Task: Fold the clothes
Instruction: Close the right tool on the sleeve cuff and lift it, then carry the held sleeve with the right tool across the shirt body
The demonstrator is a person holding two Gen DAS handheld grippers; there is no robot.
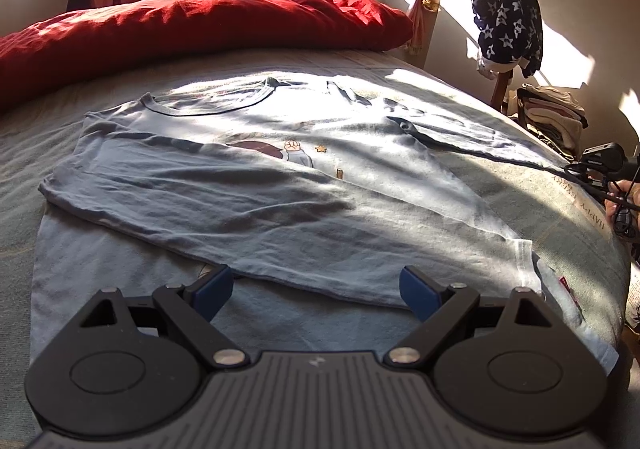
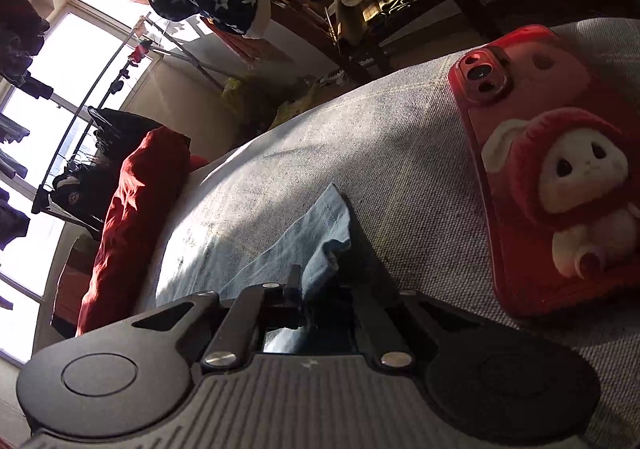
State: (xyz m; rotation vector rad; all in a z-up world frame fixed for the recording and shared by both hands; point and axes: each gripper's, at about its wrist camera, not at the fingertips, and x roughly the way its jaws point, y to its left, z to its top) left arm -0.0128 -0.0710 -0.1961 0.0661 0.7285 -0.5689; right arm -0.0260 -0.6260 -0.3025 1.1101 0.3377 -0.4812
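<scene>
Left wrist view: nearest the camera, the left tongs (image 1: 316, 291) stand wide apart, with nothing between the blue pads (image 1: 418, 291). They hover over the near hem of a pale blue T-shirt (image 1: 256, 185) spread on a grey bed (image 1: 520, 185). One side of the shirt is already folded across its printed front. A red duvet (image 1: 192, 25) lies bunched along the far side of the bed. At the right edge, a hand (image 1: 624, 197) holds the other tool.

Right wrist view: nearest the camera, the right tongs (image 2: 316, 289) are closed on a corner of the T-shirt (image 2: 304, 233), the pale blue cloth puckering out ahead of the jaws. A red phone (image 2: 500, 97) with a plush rabbit charm (image 2: 580, 185) lies on the bed (image 2: 400, 153), just beside the tongs. The red duvet (image 2: 136, 209) shows at the left.
</scene>
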